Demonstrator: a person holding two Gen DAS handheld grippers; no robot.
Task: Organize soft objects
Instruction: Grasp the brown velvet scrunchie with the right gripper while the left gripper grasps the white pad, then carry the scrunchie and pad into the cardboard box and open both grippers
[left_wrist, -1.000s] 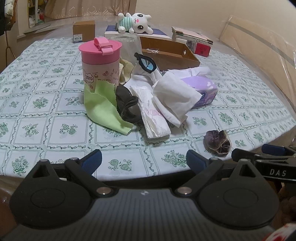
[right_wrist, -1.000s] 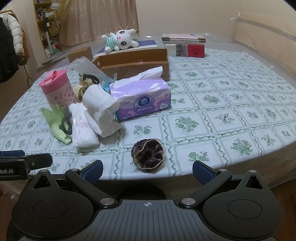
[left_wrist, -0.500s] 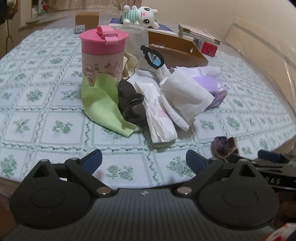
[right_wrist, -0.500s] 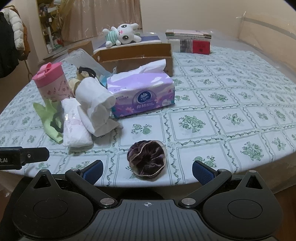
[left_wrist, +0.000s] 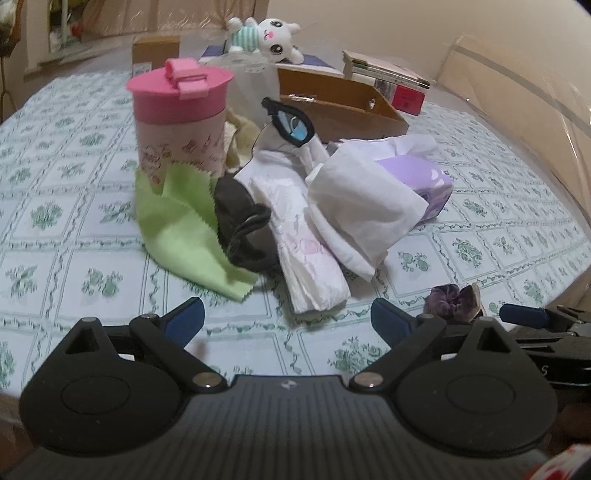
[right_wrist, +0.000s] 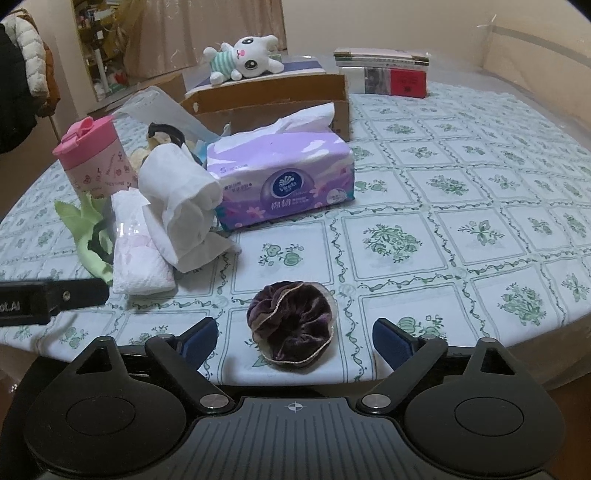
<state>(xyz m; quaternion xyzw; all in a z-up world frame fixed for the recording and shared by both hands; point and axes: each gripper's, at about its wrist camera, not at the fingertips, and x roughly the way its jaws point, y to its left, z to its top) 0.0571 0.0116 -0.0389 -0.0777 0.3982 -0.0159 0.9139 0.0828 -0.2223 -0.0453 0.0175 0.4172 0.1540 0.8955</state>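
A dark purple velvet scrunchie (right_wrist: 291, 325) lies near the table's front edge, between the fingers of my right gripper (right_wrist: 295, 332). The jaws are closing and the pads stand apart from it. My left gripper (left_wrist: 286, 317) is open over bare tablecloth, just short of a pile of soft things: a green cloth (left_wrist: 184, 236), a dark fabric piece (left_wrist: 240, 221), a white wrapped packet (left_wrist: 306, 251) and a folded white towel (left_wrist: 362, 206). The scrunchie (left_wrist: 454, 301) also shows at the lower right of the left wrist view. A white plush toy (right_wrist: 243, 59) lies at the back.
A pink lidded cup (left_wrist: 181, 114) stands behind the green cloth. A purple tissue pack (right_wrist: 280, 181) lies in front of an open cardboard box (right_wrist: 273, 99). Books (right_wrist: 384, 74) are stacked at the far right. The table edge (right_wrist: 480, 354) runs close to both grippers.
Both grippers have moved forward and lower over the table. The scrunchie now lies between the right fingers, which have drawn slightly closer together.
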